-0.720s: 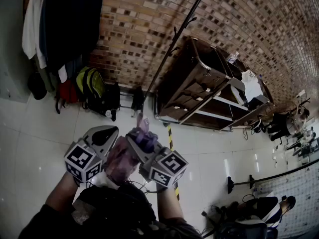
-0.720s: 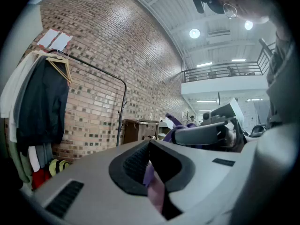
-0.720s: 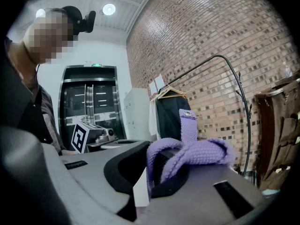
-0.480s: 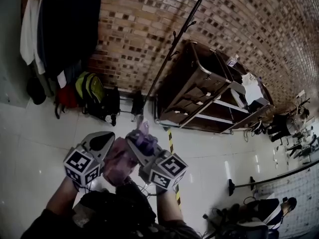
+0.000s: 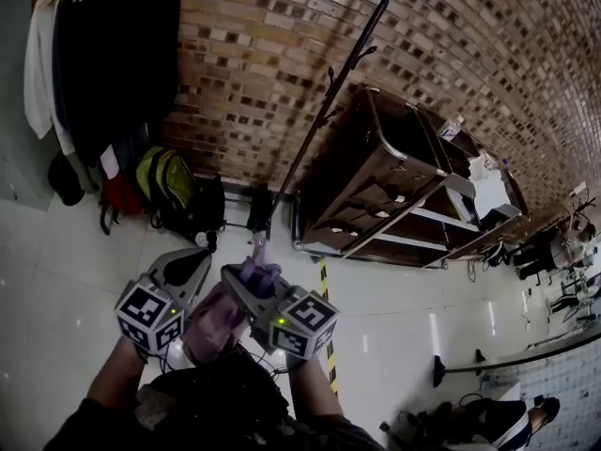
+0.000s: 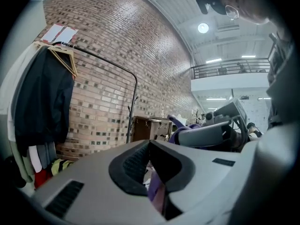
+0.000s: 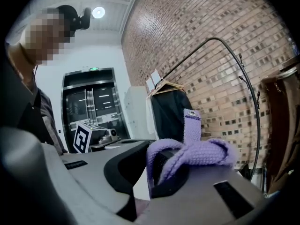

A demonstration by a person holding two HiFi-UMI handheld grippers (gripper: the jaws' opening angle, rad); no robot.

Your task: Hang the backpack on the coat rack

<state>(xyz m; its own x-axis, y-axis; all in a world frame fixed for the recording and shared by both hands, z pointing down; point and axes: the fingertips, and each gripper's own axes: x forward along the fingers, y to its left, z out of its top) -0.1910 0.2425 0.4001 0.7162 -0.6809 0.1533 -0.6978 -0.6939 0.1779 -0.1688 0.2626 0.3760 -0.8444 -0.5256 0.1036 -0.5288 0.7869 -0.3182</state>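
Observation:
I carry a pinkish-purple backpack (image 5: pixel 214 319) between both grippers, low in the head view. My right gripper (image 5: pixel 252 280) is shut on its woven purple strap (image 7: pixel 199 150), which bunches over the jaws with a riveted tab sticking up. My left gripper (image 5: pixel 184 272) is shut on purple backpack fabric (image 6: pixel 157 192) caught between its pads. The coat rack (image 5: pixel 324 101), a thin black pole with small hooks, stands ahead against the brick wall. It also shows as a dark post (image 6: pixel 133 108) in the left gripper view.
A garment rail at the left holds a dark jacket (image 5: pixel 117 54) and white clothing. A yellow-green bag (image 5: pixel 161 178) and dark bags lie on the floor below. A brown wooden shelf unit (image 5: pixel 385 181) stands right of the rack. Yellow-black tape (image 5: pixel 325 301) marks the tiled floor.
Both grippers keep their hold on the backpack and stay close together. The wall, rack and shelf unit have grown slightly larger in the head view.

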